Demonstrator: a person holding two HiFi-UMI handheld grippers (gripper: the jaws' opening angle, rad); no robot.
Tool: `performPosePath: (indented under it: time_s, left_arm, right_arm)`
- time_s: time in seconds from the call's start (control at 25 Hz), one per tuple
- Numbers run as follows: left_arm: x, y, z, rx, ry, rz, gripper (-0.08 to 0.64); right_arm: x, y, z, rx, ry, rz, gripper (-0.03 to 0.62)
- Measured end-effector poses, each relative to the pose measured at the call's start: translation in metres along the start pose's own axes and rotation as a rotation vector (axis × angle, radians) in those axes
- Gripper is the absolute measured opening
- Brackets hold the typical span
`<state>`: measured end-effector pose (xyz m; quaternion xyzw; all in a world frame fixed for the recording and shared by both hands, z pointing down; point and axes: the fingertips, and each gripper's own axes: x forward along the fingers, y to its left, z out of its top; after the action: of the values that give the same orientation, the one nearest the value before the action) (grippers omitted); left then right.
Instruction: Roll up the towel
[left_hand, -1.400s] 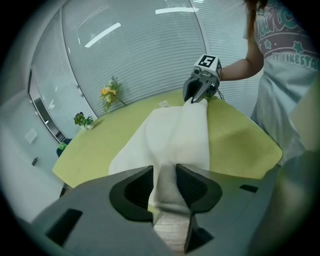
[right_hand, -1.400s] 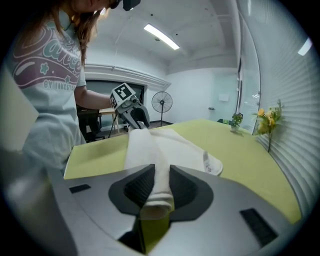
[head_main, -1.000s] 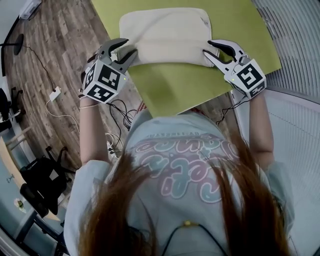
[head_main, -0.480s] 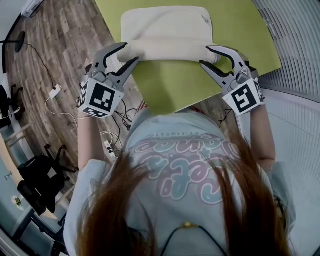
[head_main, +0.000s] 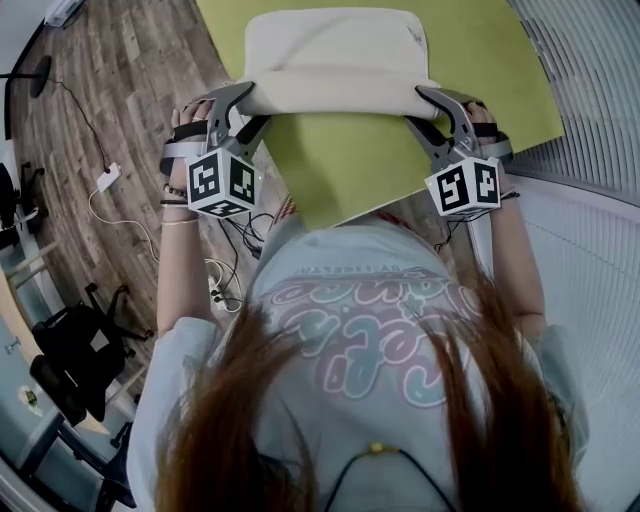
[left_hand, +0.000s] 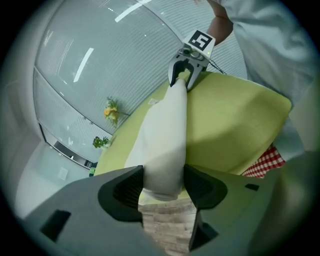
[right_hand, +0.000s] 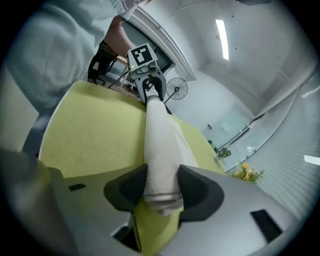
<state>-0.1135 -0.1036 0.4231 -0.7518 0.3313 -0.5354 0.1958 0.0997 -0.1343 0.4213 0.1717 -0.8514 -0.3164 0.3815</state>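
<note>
Cream, soft-pile towel (head_main: 335, 45) lies by the smooth yellow-green surface's (head_main: 345, 170) left edge, near side rolled into a thick cylinder. Left gripper (head_main: 252, 106) fingers are opening, roll loose between them. Right gripper (head_main: 416, 108) fingers are opening but grasp the roll's end.

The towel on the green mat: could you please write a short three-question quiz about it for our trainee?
1. True or false: the towel lies on the bare wooden floor.
2. What stands between the jaws of the left gripper? A. a cable B. the towel's rolled edge C. nothing
3. Fill in: the rolled edge is the one ____ the person.
Key: 1 false, it lies on the green mat. 2 B. 3 nearest. The jaws of the left gripper and the right gripper are opening, with the roll between them.
</note>
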Motion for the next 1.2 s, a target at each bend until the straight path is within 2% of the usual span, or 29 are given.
performPosePath:
  time_s: [0.08,0.28,0.52,0.68,0.84,0.92,1.0,1.2]
  left_arm:
    - [0.004,0.005,-0.001,0.003,0.007,0.025,0.231]
    - [-0.007,0.003,0.001,-0.049,-0.027,0.035,0.136]
    - [-0.026,-0.023,0.01,-0.136,-0.057,-0.03,0.129]
    - [-0.036,-0.035,0.014,-0.119,-0.029,-0.096,0.129]
    - [-0.033,-0.034,0.01,-0.107,0.008,-0.216,0.127]
    - [-0.027,-0.028,0.009,-0.121,0.013,-0.283,0.127]
    - [-0.019,-0.02,0.007,-0.141,0.018,-0.335,0.128]
    - [-0.008,-0.009,0.003,-0.2,0.026,-0.413,0.129]
  right_arm:
    - [0.004,-0.003,-0.001,0.0,0.008,-0.011,0.173]
    - [-0.006,-0.002,-0.001,-0.001,-0.001,-0.023,0.13]
    - [-0.027,0.016,-0.001,-0.007,-0.01,0.027,0.129]
    - [-0.043,0.026,0.004,0.027,-0.006,0.109,0.129]
    - [-0.035,0.022,0.004,0.023,0.001,0.205,0.124]
    - [-0.028,0.014,0.001,0.064,-0.008,0.253,0.124]
    - [-0.021,0.005,-0.001,0.143,-0.024,0.308,0.126]
    - [-0.01,-0.002,-0.007,0.33,-0.055,0.426,0.135]
